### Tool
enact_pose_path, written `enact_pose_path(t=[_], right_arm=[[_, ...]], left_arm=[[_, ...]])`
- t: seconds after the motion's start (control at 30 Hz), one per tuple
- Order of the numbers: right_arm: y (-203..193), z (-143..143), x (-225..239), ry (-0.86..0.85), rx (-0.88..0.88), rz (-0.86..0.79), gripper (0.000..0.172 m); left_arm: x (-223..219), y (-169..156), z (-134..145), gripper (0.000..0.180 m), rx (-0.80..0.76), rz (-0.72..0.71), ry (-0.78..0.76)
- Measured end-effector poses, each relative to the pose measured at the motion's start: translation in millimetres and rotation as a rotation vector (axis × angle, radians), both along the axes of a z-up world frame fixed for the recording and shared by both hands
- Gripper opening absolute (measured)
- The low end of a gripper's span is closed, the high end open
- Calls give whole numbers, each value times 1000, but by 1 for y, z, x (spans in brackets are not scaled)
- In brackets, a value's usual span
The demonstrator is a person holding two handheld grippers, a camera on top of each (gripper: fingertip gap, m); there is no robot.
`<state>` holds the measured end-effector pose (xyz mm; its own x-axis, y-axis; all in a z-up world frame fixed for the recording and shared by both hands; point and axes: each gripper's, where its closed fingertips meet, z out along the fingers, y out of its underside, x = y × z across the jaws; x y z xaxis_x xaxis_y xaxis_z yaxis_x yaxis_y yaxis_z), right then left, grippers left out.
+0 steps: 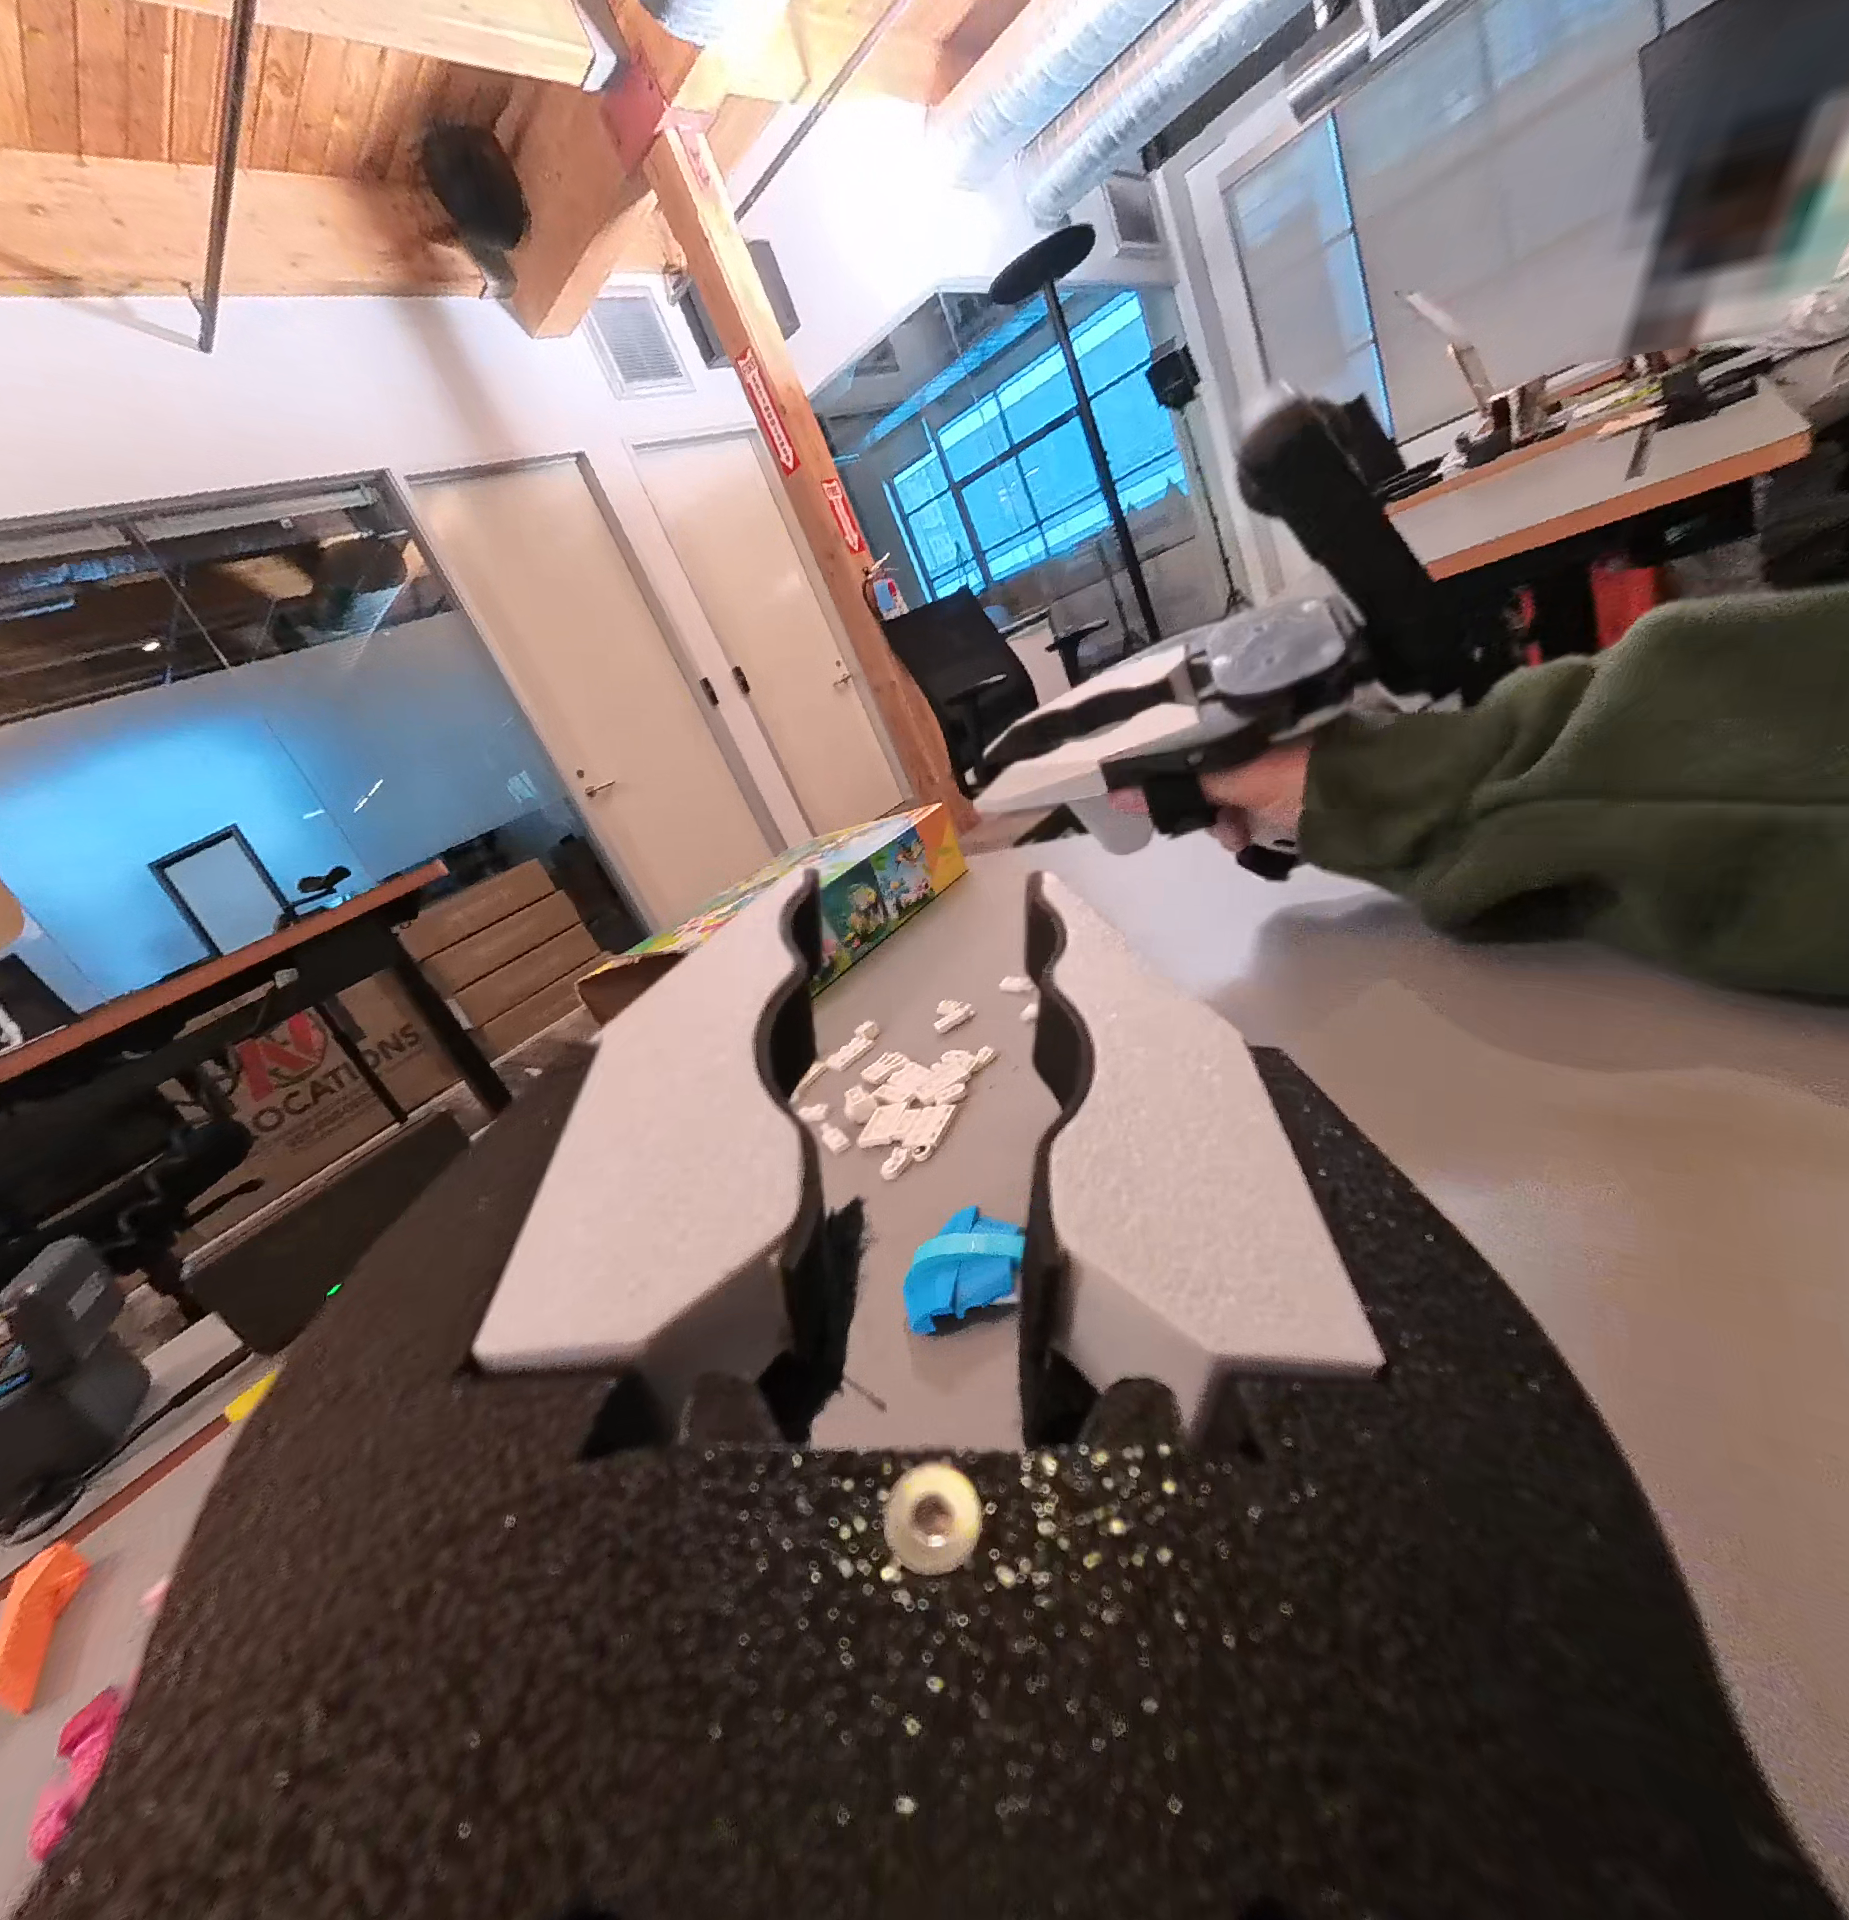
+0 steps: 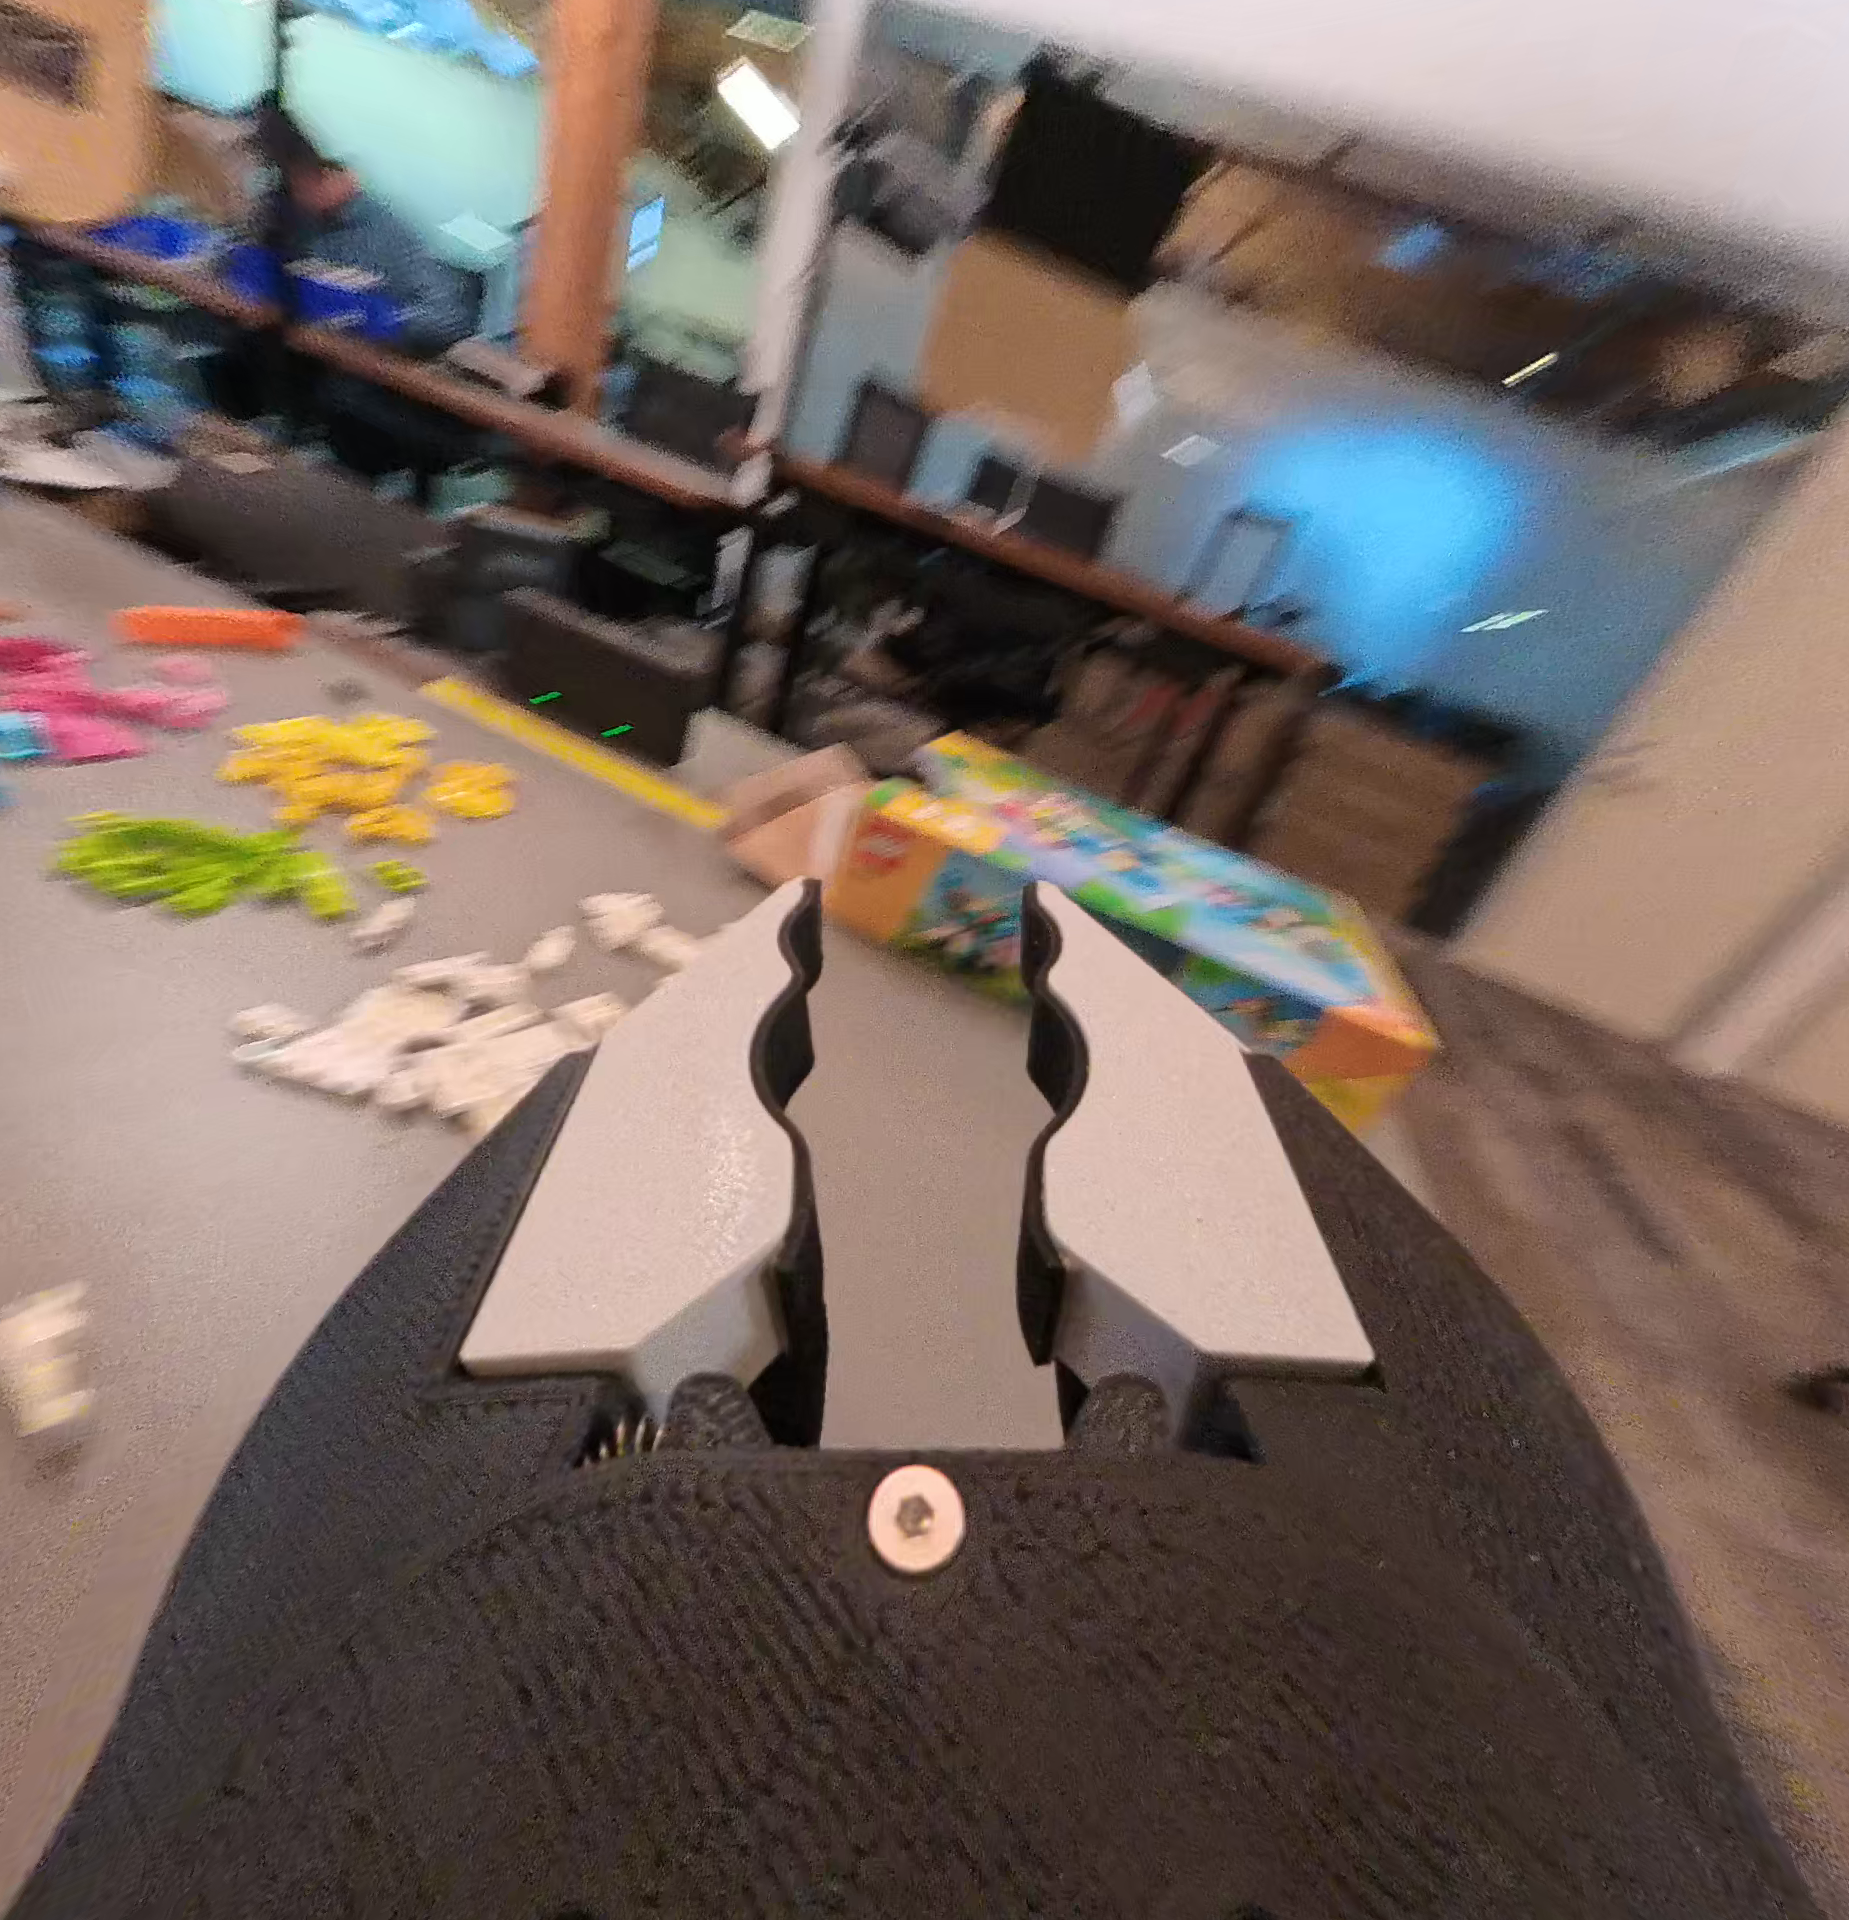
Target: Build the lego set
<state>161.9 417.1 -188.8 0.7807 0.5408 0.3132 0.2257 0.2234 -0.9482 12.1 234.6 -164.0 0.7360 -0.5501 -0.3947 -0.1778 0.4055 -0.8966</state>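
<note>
The grey worktop [image 1: 1419, 1195] lies bare on its right half; its far edge runs just past a colourful cardboard box [image 1: 878, 883], whose open flap faces left; a yellow strip [image 2: 577, 753] marks the worktop's left edge in the right wrist view; beyond the edges are other desks, stacked cartons and doors. The box bears printed pictures and a logo; a carton below a far desk carries lettering, and red signs run down a wooden post [image 1: 785, 436].

The left hand-held gripper [image 1: 925, 904] stands open with nothing between its pads, above a scatter of white bricks [image 1: 899, 1101]; a blue piece [image 1: 961, 1268] lies nearer its base. The right hand-held gripper [image 2: 920, 904] is likewise open and bare, pointing at the box [image 2: 1128, 894]; white bricks [image 2: 421, 1029], green bricks [image 2: 193, 862], yellow bricks [image 2: 348, 769] and pink bricks [image 2: 78, 696] lie to its left, blurred. A green sleeve [image 1: 1585, 790] holds that gripper above the worktop.
</note>
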Motion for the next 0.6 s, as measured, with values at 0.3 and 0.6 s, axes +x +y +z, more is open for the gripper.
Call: enact_pose_path(t=[0.3,0.6], right_arm=[[21,6,42,-15,130,-259,40],[39,9,53,-51,171,-371,36]], left_arm=[[-1,-4,7,35,32,-19,-29],[-3,-2,5,33,13,-27,-48]])
